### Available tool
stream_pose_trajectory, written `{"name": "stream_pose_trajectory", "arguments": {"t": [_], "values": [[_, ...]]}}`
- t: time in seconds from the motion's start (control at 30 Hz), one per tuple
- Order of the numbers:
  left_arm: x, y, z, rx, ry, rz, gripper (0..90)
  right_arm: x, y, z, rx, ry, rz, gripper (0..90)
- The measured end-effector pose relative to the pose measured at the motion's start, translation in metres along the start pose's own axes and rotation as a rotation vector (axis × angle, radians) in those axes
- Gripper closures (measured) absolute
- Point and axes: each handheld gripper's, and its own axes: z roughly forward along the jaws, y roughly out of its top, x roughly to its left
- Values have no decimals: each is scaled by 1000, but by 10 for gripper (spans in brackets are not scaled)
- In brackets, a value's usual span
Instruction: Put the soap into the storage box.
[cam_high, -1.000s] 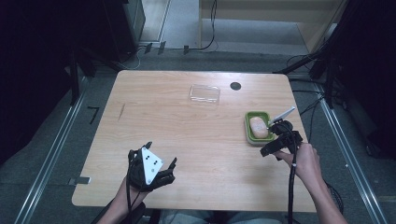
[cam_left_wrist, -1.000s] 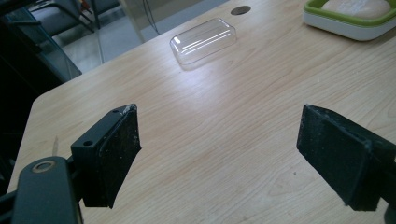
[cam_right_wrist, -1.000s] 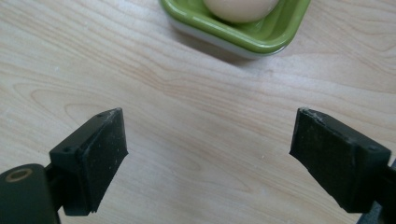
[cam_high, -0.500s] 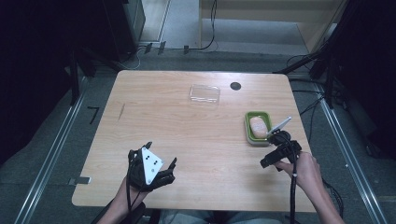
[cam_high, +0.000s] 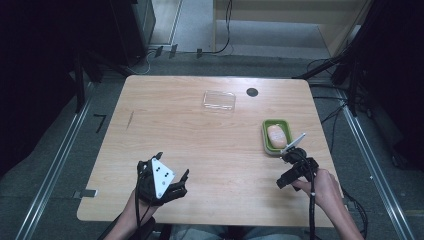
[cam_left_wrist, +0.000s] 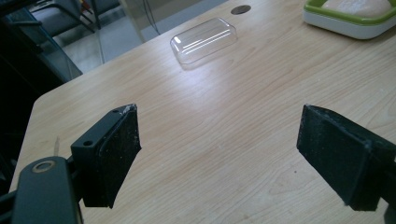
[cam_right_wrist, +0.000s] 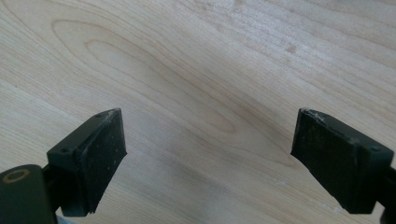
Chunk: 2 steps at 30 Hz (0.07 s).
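High view: the right gripper (cam_high: 292, 170) hovers at 5 o'clock of the green tray (cam_high: 266, 137) — jaws spread wide, empty; the left gripper (cam_high: 162, 179) — likewise spread — holds nothing above the bench (cam_high: 190, 130).

Light wooden rectangular worktop (cam_high: 200, 145), lying level and carrying the items below.

- Clear plastic rectangular lid (cam_high: 219, 100), resting dome-up near the far edge and catching a glare in the left gripper view (cam_left_wrist: 204, 39).
- Small round black disc (cam_high: 252, 92), sitting just to the right of the lid, apart from it.
- Short dark streak (cam_high: 130, 119), marking the left part of the wood.

Grey floor (cam_high: 50, 150) surrounding the worktop, with metal rails (cam_high: 55, 165) running along both sides and black cables (cam_high: 220, 47) trailing beyond the far edge beside a pale wooden cabinet (cam_high: 285, 10).
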Motion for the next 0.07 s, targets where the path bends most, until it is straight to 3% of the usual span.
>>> {"name": "stream_pose_trajectory", "arguments": {"t": [0.07], "values": [[1, 0, -1, 6, 6, 2, 140, 0, 0, 1, 10, 2, -4, 107]]}}
